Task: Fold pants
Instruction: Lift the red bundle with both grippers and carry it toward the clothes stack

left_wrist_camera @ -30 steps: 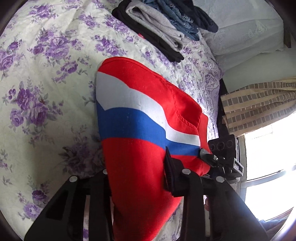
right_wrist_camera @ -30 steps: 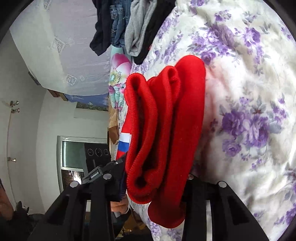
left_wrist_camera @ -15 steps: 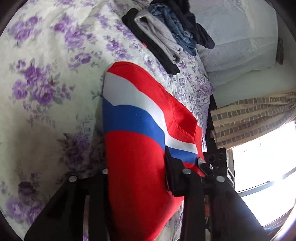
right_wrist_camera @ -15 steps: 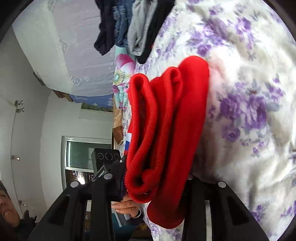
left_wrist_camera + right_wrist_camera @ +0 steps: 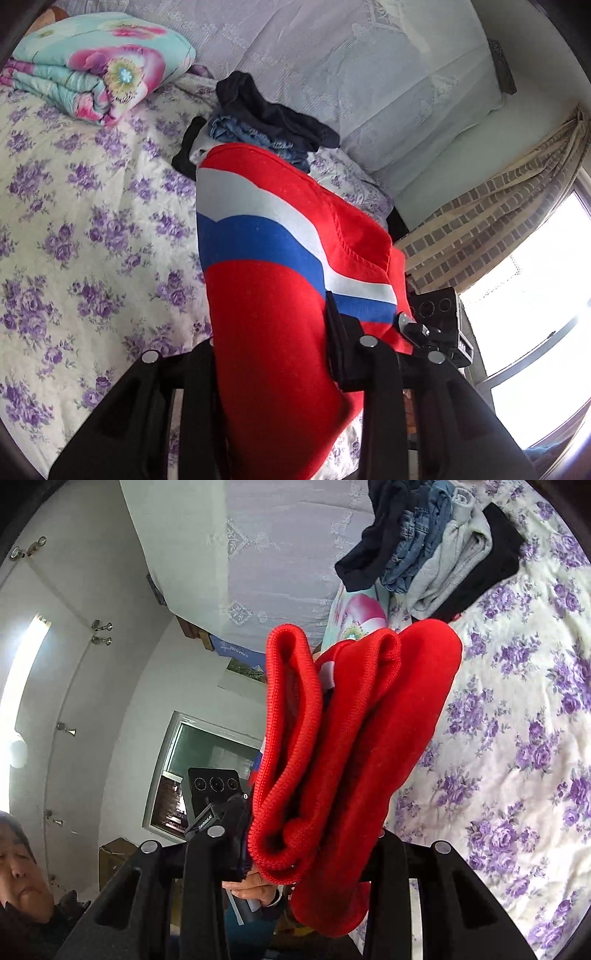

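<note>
The red pants (image 5: 266, 295), with a white and a blue wavy stripe, hang folded above the flowered bed sheet (image 5: 74, 221). My left gripper (image 5: 269, 354) grips one end of the bundle, its jaws closing tighter on the cloth. My right gripper (image 5: 314, 834) is shut on the other end, where the red ribbed hem (image 5: 291, 738) bulges out in loops. Each gripper shows in the other's view: the right gripper (image 5: 439, 325) beyond the pants, the left gripper (image 5: 214, 794) behind the hem. The pants (image 5: 388, 720) hang clear of the sheet (image 5: 517, 738).
A pile of folded dark, denim and grey clothes (image 5: 266, 122) lies further up the bed, the same pile (image 5: 436, 546) in the right wrist view. A folded floral quilt (image 5: 99, 62) and a lace-covered pillow (image 5: 369, 74) lie at the head. Curtain (image 5: 480, 221) and window are to the right. A person (image 5: 22, 867) stands beside the bed.
Both grippers have risen with the pants held between them, and the bundle has lifted off the sheet. The left view has tilted up, bringing the quilt and the pillow into sight.
</note>
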The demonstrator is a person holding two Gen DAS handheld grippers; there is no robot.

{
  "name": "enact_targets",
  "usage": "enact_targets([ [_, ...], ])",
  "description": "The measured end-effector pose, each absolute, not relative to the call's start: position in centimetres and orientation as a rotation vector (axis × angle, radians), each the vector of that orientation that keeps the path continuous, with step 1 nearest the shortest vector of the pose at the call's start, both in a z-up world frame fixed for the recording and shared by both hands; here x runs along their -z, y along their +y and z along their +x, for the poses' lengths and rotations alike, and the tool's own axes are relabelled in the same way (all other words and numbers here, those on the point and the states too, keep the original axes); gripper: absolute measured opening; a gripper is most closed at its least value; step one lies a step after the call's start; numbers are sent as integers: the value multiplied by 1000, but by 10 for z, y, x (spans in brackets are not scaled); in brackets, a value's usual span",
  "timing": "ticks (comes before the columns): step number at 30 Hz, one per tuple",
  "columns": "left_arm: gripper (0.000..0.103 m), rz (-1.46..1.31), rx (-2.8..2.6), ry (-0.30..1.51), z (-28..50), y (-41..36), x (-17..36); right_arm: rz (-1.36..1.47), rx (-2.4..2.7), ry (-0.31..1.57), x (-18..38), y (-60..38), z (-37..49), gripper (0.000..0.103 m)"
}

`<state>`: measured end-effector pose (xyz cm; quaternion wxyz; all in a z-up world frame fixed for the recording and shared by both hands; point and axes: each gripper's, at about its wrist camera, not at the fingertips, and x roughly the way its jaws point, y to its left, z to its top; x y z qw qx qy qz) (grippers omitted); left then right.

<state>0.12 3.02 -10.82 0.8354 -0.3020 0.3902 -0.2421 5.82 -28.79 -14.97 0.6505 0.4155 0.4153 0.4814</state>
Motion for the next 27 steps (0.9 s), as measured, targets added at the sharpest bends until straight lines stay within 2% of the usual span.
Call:
enact_targets([
  [6,30,-681,433,1062,-5,13,184,1012,-959,1094,221,-307,23,36],
  [9,30,-640,428,1122,-1,2,193,1053,-922,1123,239,-316,11,36],
  [11,30,-613,444,1101,9,-1,177,1064,-929,1098,232,-320,15,36],
  [15,30,-552,486,1014,59,0,114,995,-973,1005,179,-320,59,36],
  [23,30,-409,583,716,206,4,-65,790,-1038,721,-7,-305,220,36],
  [27,31,-385,598,624,290,5,-114,724,-1012,621,-71,-298,299,36],
])
